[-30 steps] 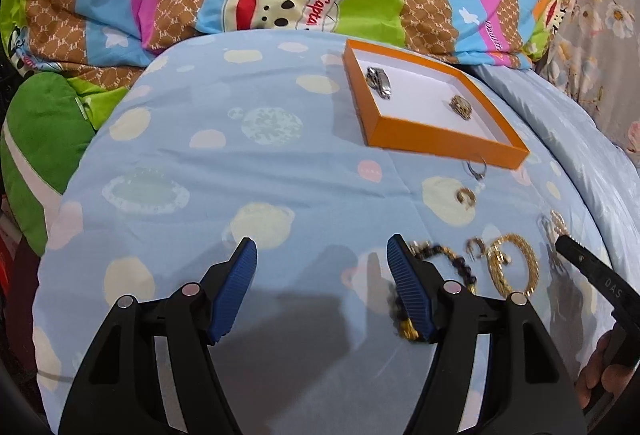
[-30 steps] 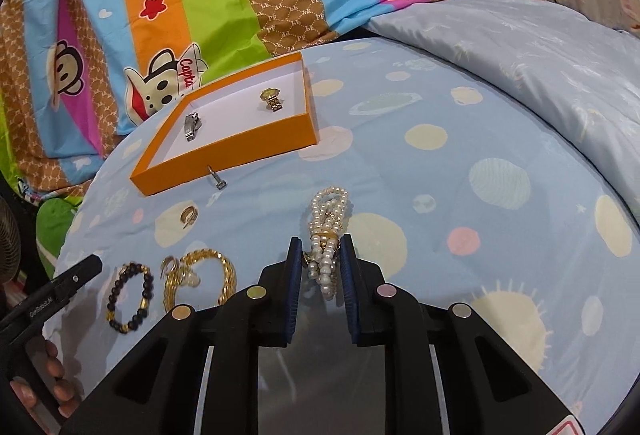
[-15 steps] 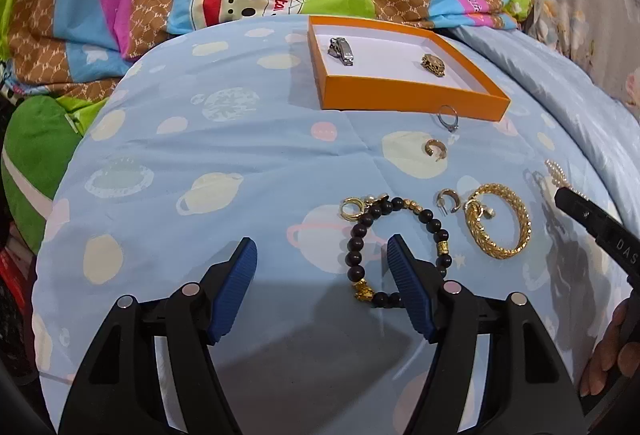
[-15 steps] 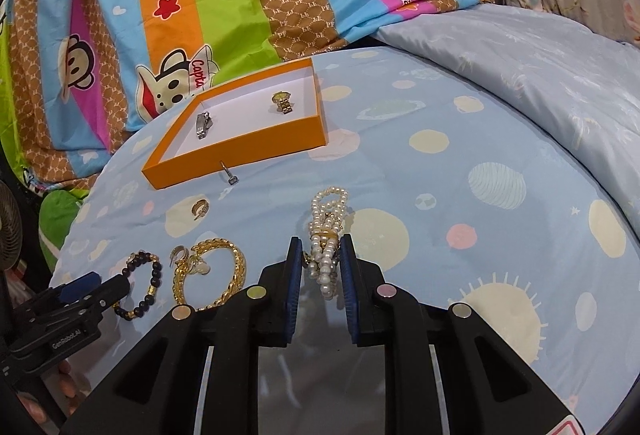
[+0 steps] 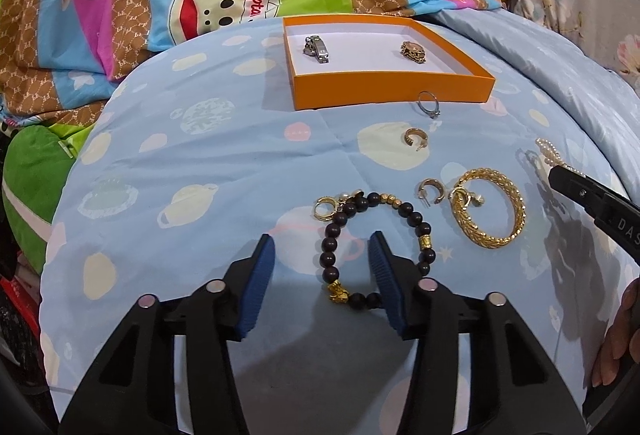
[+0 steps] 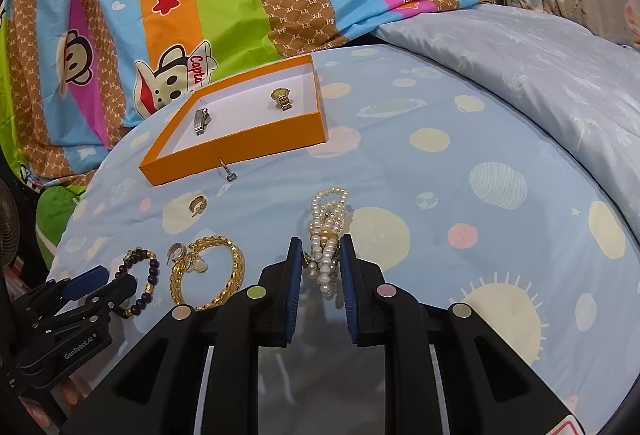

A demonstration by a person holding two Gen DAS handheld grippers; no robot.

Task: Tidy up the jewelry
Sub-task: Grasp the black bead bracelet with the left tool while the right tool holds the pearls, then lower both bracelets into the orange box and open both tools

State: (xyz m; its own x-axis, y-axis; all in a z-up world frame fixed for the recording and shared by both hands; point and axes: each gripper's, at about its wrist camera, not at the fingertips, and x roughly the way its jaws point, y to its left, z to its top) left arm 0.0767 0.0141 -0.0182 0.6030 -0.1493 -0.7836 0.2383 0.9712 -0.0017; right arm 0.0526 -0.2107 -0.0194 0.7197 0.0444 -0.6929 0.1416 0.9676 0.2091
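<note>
Left tongs [image 5: 320,277] have just been closing, jaws still apart, straddling 1 side of the black bead bracelet [image 5: 376,247] on the blue sheet [image 5: 200,163], not pinching yet. Right tongs [image 6: 319,275] clamp the pearl bracelet [image 6: 326,235]. Risk: the left pads may catch only 1 bead, or snag the gold hoop [image 5: 326,207] touching the bracelet. Orange tray [image 5: 392,91] sits well apart. Only the right view shows the pearl grip; the left view shows the bead straddle.

Jewellery in gold, black and white on patterned bedding.

A pale blue cover [image 5: 224,163] is printed with cream planets; an orange tray [image 5: 392,87] is lined white; black-and-gold beads [image 5: 340,231] and white pearls [image 6: 326,235] are seen.
</note>
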